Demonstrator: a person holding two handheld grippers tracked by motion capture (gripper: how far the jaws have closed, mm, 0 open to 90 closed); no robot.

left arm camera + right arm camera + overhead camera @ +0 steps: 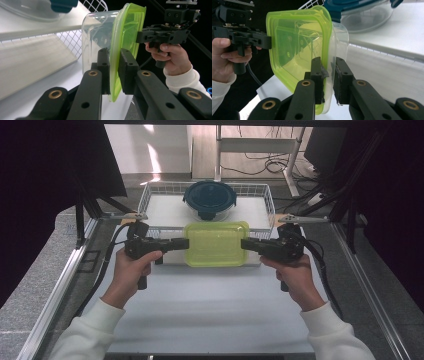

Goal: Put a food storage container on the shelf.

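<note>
- Above the counter (210, 290), in front of the wire basket (150, 195), the lidded box (216, 245) hangs between the tools: left tool (186, 243) and right tool (243, 243) each clenched on a short edge of its green lid.
- Risk: both grips sit on the lid rim; the clear tub could unsnap and drop.
- Risk: uneven lifting would tilt the box and twist it loose.
- Risk: its underside could catch the basket rim or bump the round dish (210, 199).

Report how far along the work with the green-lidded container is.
Done: both grippers, left and right, are clamped on opposite ends of the green-lidded container, lid on. In hand: it hangs off the table, before the wire basket holding a blue-lidded bowl. Left: setting it down, probably there.
</note>
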